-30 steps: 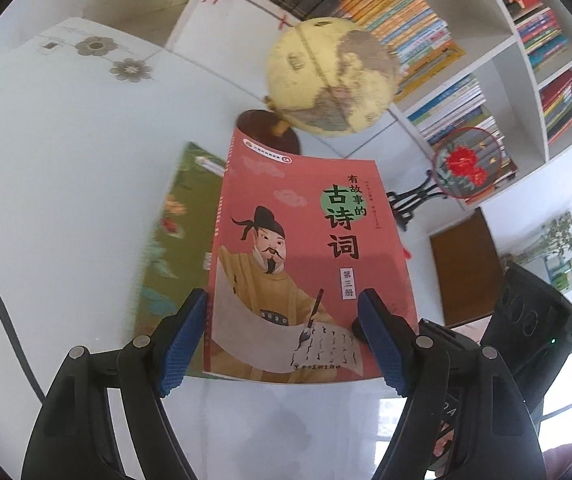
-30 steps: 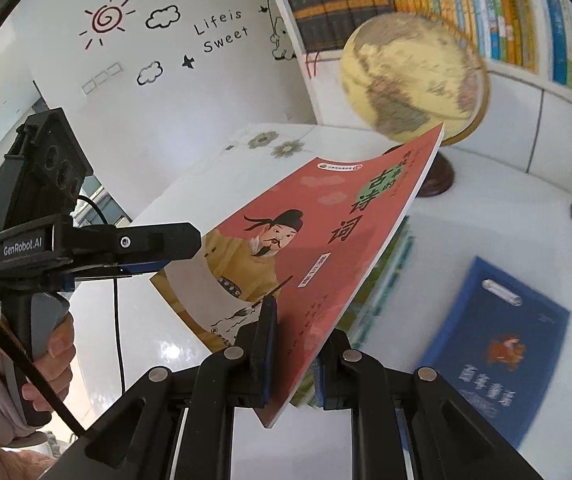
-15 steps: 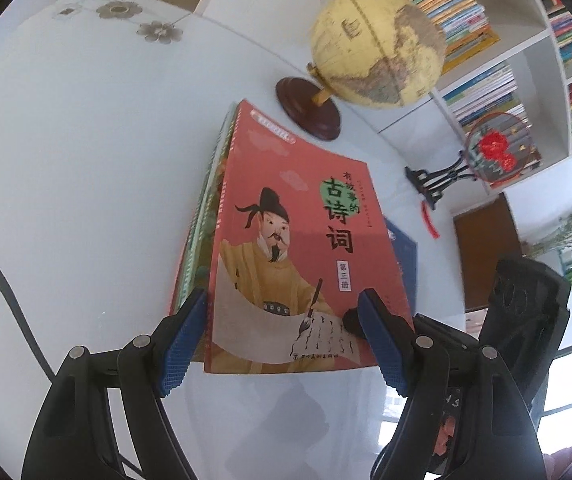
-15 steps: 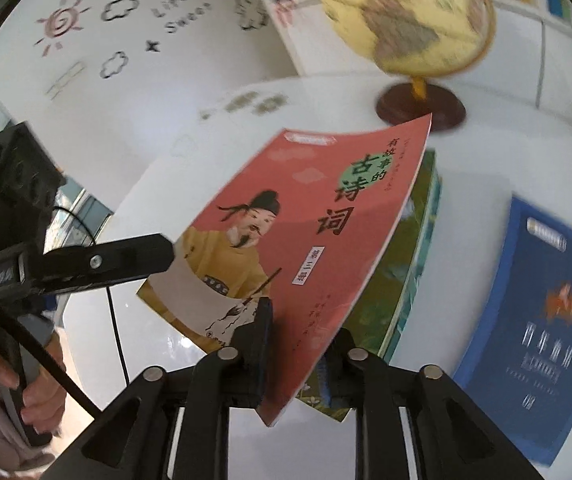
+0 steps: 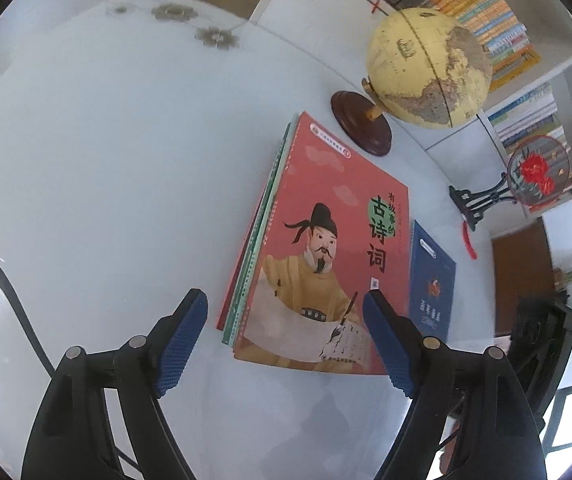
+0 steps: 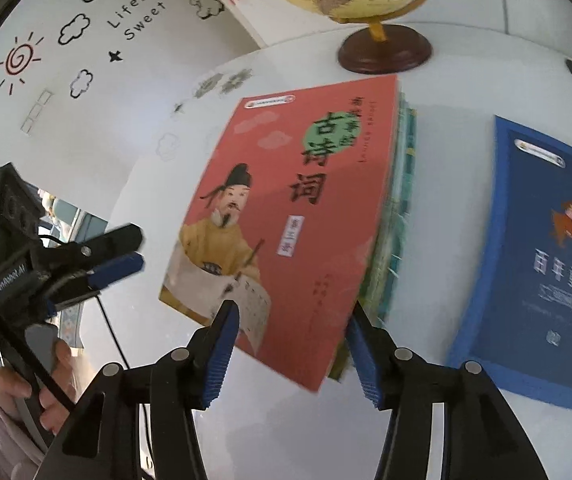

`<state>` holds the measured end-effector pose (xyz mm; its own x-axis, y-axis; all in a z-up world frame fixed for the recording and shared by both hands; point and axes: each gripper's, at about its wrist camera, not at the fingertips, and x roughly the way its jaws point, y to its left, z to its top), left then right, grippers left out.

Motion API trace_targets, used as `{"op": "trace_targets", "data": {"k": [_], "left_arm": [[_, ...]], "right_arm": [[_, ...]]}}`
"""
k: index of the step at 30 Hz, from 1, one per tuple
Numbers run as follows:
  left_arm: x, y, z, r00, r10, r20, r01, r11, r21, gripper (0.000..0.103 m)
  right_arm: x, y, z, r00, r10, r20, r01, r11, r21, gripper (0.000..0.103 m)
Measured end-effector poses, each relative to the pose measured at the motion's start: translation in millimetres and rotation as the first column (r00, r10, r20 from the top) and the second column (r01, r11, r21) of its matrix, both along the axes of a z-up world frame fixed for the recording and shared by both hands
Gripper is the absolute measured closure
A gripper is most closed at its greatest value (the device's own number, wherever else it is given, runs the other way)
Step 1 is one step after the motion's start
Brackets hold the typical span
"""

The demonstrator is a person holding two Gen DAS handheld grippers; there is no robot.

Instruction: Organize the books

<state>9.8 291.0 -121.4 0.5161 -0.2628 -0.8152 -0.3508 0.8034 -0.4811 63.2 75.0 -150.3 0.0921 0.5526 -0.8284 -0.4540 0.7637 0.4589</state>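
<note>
Left wrist view, table [image 5: 106, 184]: big white glossy top, runs out ahead of both claws and under everything else.
Bookshelf [image 5: 525, 92]: white cubbies packed with books, far ahead and right of the left claw.
Globe [image 5: 425, 66]: yellowish, on a dark round wooden base, ahead of the left claw and a bit right, just past the far end of the stack.
Red book [image 5: 325, 248]: salmon cover with a guy in a yellow robe, lies on top of the stack, straight ahead of the left claw, near edge between its two fingers.
Stack under it [image 5: 246, 280]: green and red edges peek out on the left side, so not quite lined up.
Blue book [image 6: 541, 256]: flat on the table by itself, ahead and right of the right claw, near the stack but not touching it.
Left gripper [image 5: 286, 344]: jaws wide apart, nothing pinched, and they've just been spreading a bit more.
Right gripper [image 6: 293, 348]: jaws have just been opening, pads off the cover, the red book's near corner sits between them.
Hand [image 6: 42, 380]: wraps the left gripper's handle, off to the left of the right claw.
</note>
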Motion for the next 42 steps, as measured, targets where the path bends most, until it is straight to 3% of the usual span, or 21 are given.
{"op": "trace_targets", "data": {"k": [5, 12, 21, 25, 27, 29, 34, 37, 40, 42], "left_arm": [[11.5, -33.3, 33.8, 0.998, -0.051, 0.043, 0.045, 0.991, 0.124, 0.024], [35.4, -99.9, 90.6, 0.978, -0.147, 0.151, 0.096, 0.949, 0.299, 0.024], [65.9, -182.0, 121.3, 0.941, -0.258, 0.219, 0.168, 0.918, 0.359, 0.022], [79.4, -212.2, 110.1, 0.932, -0.31, 0.188, 0.236, 0.912, 0.335, 0.021], [84.8, -222.5, 99.0, 0.932, -0.327, 0.153, 0.267, 0.91, 0.318, 0.021], [87.5, -232.4, 84.0, 0.932, -0.344, 0.111, 0.297, 0.904, 0.307, 0.021], [92.4, -249.4, 44.3, 0.933, -0.361, 0.013, 0.344, 0.898, 0.275, 0.021], [98.0, -257.7, 15.0, 0.93, -0.365, -0.052, 0.367, 0.905, 0.216, 0.021], [103.0, -266.5, -13.2, 0.926, -0.365, -0.095, 0.377, 0.909, 0.178, 0.021], [106.7, -271.0, -27.9, 0.924, -0.361, -0.129, 0.379, 0.909, 0.171, 0.021]], "right_arm": [[3.7, -40.4, 9.2, 0.997, -0.076, 0.02, 0.076, 0.997, -0.018, 0.05], [12.8, -101.6, 54.5, 0.974, -0.147, 0.173, 0.157, 0.986, -0.047, 0.05], [10.3, -162.7, 104.5, 0.923, -0.173, 0.344, 0.201, 0.978, -0.049, 0.048], [14.0, -191.9, 108.3, 0.909, -0.194, 0.37, 0.225, 0.974, -0.041, 0.041], [19.0, -203.6, 102.0, 0.908, -0.219, 0.357, 0.248, 0.968, -0.036, 0.033], [24.6, -218.8, 90.3, 0.906, -0.268, 0.326, 0.291, 0.956, -0.024, 0.033], [37.4, -255.2, 47.4, 0.911, -0.39, 0.137, 0.387, 0.921, 0.049, 0.032], [44.7, -270.3, 22.2, 0.893, -0.449, 0.03, 0.446, 0.891, 0.083, 0.032], [53.7, -273.7, 0.8, 0.891, -0.452, -0.05, 0.455, 0.885, 0.098, 0.032], [59.4, -268.6, -9.2, 0.901, -0.431, -0.056, 0.435, 0.897, 0.085, 0.032]]}}
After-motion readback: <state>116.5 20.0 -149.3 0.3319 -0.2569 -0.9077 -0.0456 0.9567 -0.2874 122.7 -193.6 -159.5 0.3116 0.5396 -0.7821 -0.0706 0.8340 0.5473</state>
